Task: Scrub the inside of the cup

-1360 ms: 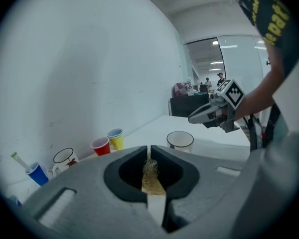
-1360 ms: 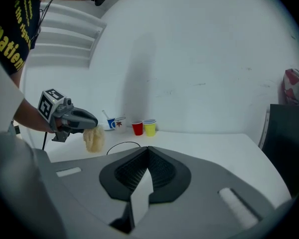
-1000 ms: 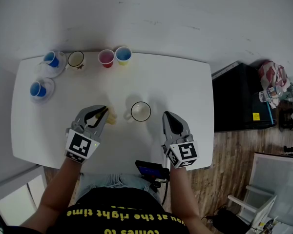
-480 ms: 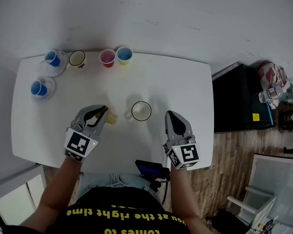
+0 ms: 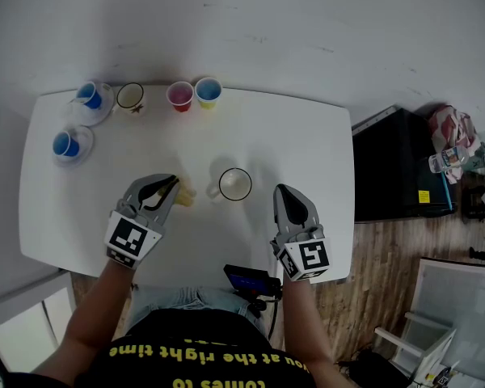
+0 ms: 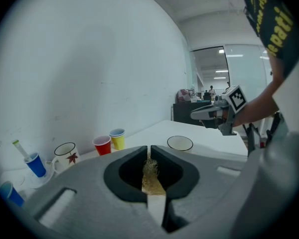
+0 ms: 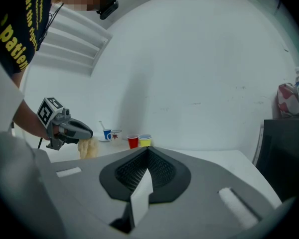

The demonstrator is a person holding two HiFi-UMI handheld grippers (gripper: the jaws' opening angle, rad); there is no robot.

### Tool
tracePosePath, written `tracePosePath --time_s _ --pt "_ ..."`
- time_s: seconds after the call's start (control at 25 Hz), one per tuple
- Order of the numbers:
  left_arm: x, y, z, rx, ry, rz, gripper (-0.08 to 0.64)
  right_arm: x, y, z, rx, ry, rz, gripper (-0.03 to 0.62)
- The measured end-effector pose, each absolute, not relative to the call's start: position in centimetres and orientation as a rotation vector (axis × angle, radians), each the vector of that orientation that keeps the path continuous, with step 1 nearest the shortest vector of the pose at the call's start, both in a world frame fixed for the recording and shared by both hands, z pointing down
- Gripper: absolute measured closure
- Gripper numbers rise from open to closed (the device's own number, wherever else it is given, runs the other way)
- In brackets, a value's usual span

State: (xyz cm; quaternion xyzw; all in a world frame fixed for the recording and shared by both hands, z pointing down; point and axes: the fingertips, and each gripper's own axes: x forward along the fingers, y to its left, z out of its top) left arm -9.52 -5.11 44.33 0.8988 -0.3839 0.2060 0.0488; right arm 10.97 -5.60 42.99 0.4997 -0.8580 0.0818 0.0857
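- Centrally on the white table point(image 5: 307, 144) stands the task's thing, a cream cup point(image 5: 234, 184), upright with its mouth open to the head view and nothing inside it.
- Just left of that cup, the left gripper point(image 5: 175, 185) points toward it. Its jaws are pinching a tan fibrous scrubber point(image 5: 185, 194), whose loose end sticks out past the jaw tips on the cup's side.
- In the left gripper view the scrubber fills the narrow gap between the two pads, and the cup sits on the table beyond them, not touching the scrubber.
- Right of the cup, a little nearer the person, the right gripper point(image 5: 282, 190) has its jaws pressed together with nothing between them. It lies apart from the cup.
- Well beyond the cup, along the table's far edge, a red paper cup point(image 5: 179, 95) and a yellow paper cup point(image 5: 208, 92) stand side by side.
- Farther left of the cup along that edge is a mug with a red leaf mark point(image 5: 130, 97), then two blue cups on saucers point(image 5: 87, 97).
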Motion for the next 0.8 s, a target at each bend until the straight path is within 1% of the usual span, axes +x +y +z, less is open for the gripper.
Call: tracePosePath --time_s 0.32,0.8 --pt "-8.96 -4.86 44.6 2.764 -1.149 0.689 0.537 11.02 -5.58 43.27 1.485 -2.554 0.247 0.586" --pt "-8.74 -4.96 45.02 2.766 -1.145 0.704 0.537 11.04 -5.43 43.44 1.489 -2.552 0.239 0.586"
